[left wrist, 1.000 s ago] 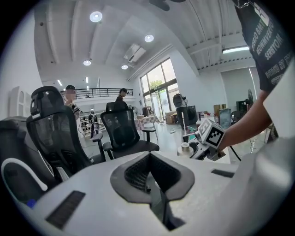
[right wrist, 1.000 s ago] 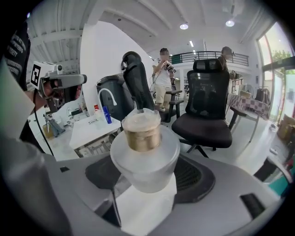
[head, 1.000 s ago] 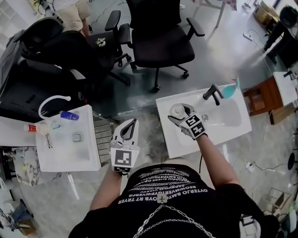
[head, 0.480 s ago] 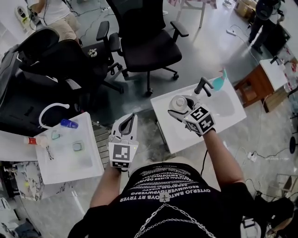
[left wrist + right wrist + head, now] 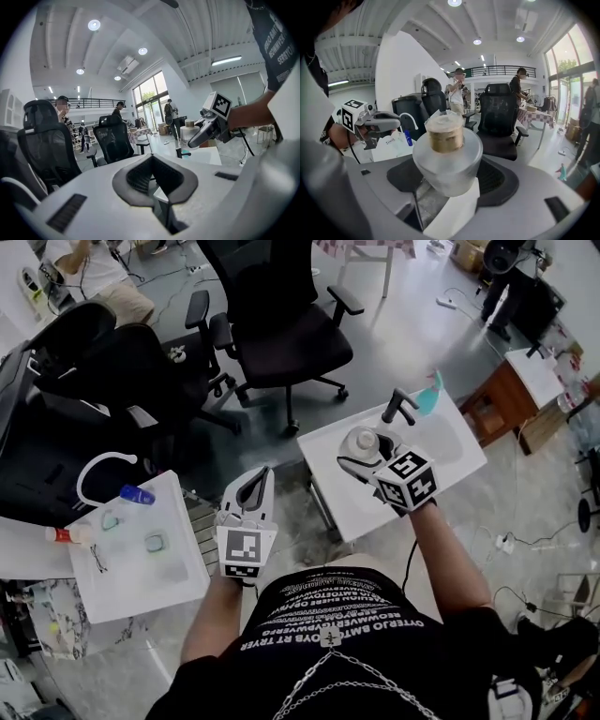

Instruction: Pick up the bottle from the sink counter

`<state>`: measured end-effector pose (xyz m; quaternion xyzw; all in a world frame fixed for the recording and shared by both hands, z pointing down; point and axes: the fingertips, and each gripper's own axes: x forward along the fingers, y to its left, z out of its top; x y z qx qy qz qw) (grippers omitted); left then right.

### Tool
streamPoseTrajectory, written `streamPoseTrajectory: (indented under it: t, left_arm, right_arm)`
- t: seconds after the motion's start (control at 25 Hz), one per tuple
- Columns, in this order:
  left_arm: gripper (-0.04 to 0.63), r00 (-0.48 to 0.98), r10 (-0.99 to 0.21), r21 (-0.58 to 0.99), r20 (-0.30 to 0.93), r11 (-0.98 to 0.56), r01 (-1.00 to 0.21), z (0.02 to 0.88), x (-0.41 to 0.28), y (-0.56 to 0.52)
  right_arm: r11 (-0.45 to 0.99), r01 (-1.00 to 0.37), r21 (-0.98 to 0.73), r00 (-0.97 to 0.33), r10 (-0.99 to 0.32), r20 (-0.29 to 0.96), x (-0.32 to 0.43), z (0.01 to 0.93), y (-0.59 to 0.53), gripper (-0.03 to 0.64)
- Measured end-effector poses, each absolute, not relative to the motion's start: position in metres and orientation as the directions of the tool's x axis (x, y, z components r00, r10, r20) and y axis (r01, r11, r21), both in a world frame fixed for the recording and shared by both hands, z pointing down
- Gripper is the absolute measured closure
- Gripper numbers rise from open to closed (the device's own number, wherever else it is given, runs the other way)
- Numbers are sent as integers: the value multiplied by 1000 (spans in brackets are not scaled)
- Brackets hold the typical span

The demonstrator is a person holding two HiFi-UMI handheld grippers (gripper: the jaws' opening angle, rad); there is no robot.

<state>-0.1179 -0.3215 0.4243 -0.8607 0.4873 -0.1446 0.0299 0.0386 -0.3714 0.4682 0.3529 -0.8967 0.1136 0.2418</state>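
The bottle (image 5: 361,441) is frosted clear, with a gold neck and a wrapped cap. My right gripper (image 5: 362,454) is shut on its body and holds it upright above the white sink counter (image 5: 343,503), close to the black faucet (image 5: 397,407). In the right gripper view the bottle (image 5: 447,155) fills the gap between the fingers. My left gripper (image 5: 259,486) hangs over the floor between the two white units, shut with nothing in it. The left gripper view shows the bottle (image 5: 188,131) held by the right gripper (image 5: 202,132) above the counter edge.
A white side table (image 5: 141,579) at the left carries a blue bottle (image 5: 137,494), a red-capped bottle (image 5: 67,534) and small items. Black office chairs (image 5: 281,324) stand beyond the counter. A teal object (image 5: 429,395) sits behind the faucet, and a wooden cabinet (image 5: 497,401) stands at the right.
My right gripper has come up and slightly left with the bottle in it, so the bottle looks larger and clear of the counter. The left gripper has stayed where it was.
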Motion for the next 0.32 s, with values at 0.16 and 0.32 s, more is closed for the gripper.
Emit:
streamPoseTrajectory:
  t: [0.16,0.32]
  left_arm:
    - [591,519,-826,-213,219,-560,-801,418,-109,-323]
    - [591,538,-817,-200,206,-574,-794,411,-107,-327]
  right_arm:
    - [702,-711,-29,-617,-604,505,38,469,-370,281]
    - [691,-722,-41,-613,-610,502,37,474,-370,281]
